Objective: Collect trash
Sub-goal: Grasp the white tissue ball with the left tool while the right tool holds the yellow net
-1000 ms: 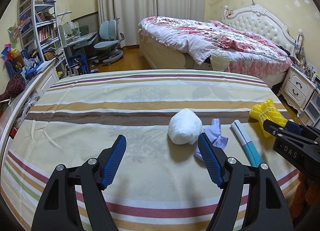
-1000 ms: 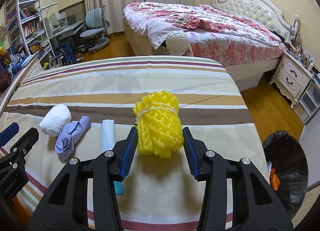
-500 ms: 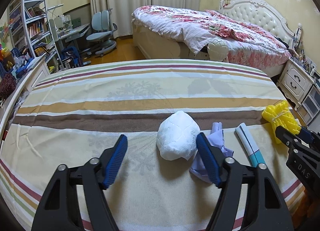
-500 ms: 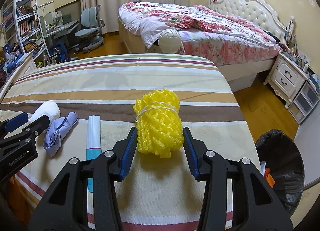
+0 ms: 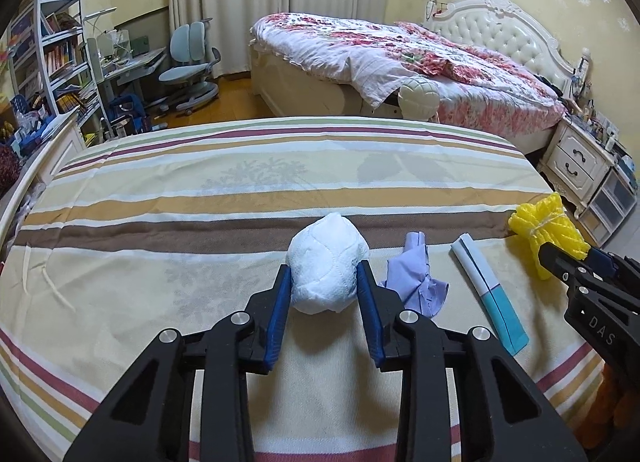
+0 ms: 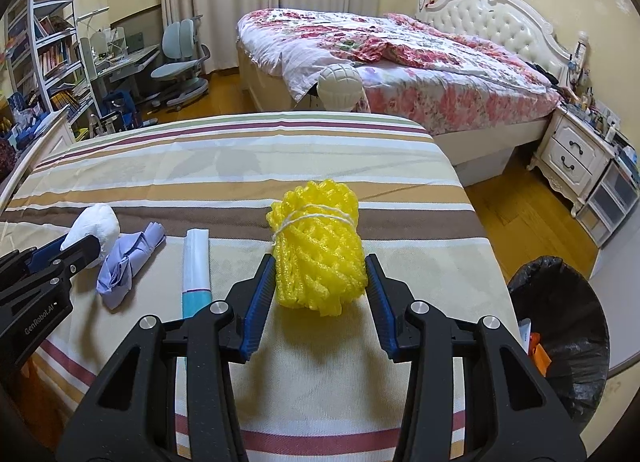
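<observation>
Closing in since a moment ago, the left gripper (image 5: 323, 289) now clasps the white wad (image 5: 326, 265) between its jaws; the right gripper (image 6: 320, 285) already squeezes the yellow foam bundle (image 6: 318, 248), so both look ready for the bin (image 6: 560, 338).

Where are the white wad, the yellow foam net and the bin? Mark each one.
white wad (image 5: 326, 262): left wrist view, its middle.
yellow foam net (image 6: 320, 254): right wrist view, its middle.
bin (image 6: 576, 294): right wrist view, black liner's rim.

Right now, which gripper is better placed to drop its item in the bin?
Right gripper: its fingers flank the yellow foam net and the bin sits just to its right.
</observation>
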`<state>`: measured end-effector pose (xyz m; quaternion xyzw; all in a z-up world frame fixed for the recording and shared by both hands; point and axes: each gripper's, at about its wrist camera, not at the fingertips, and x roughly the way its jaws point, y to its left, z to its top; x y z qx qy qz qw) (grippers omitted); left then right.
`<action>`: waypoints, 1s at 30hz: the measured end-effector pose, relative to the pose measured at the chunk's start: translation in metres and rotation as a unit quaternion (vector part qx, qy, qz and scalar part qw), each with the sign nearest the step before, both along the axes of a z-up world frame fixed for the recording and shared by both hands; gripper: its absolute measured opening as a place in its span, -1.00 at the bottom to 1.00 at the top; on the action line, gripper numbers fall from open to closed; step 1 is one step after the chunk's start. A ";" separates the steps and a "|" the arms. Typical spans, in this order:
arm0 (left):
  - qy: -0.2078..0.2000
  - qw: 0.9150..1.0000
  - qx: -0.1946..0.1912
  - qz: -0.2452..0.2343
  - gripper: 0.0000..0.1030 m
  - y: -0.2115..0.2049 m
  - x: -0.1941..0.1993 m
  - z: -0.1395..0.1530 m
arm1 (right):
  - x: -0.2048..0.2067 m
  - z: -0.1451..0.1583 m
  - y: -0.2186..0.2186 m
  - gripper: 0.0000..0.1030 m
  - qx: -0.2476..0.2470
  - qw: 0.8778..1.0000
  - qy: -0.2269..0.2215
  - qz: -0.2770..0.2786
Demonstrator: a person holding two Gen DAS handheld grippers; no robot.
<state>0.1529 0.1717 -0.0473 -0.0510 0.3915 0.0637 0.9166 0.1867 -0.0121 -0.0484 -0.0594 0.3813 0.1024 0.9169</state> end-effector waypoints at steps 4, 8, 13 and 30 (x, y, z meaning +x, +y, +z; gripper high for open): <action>-0.012 1.000 0.003 0.009 -0.35 0.001 -0.011 0.007 | -0.008 0.005 -0.004 -0.15 0.005 1.000 -0.005 -0.001; -0.023 1.000 0.002 0.018 -0.35 0.001 -0.022 0.015 | -0.018 0.007 -0.009 -0.15 0.009 1.000 -0.008 -0.001; -0.036 0.999 0.005 0.019 -0.35 -0.007 -0.038 0.023 | -0.032 0.009 -0.019 -0.15 0.014 1.000 -0.010 -0.002; -0.073 0.997 0.015 -0.022 -0.35 -0.067 -0.072 0.035 | -0.079 0.016 -0.065 -0.15 0.024 0.999 -0.027 -0.026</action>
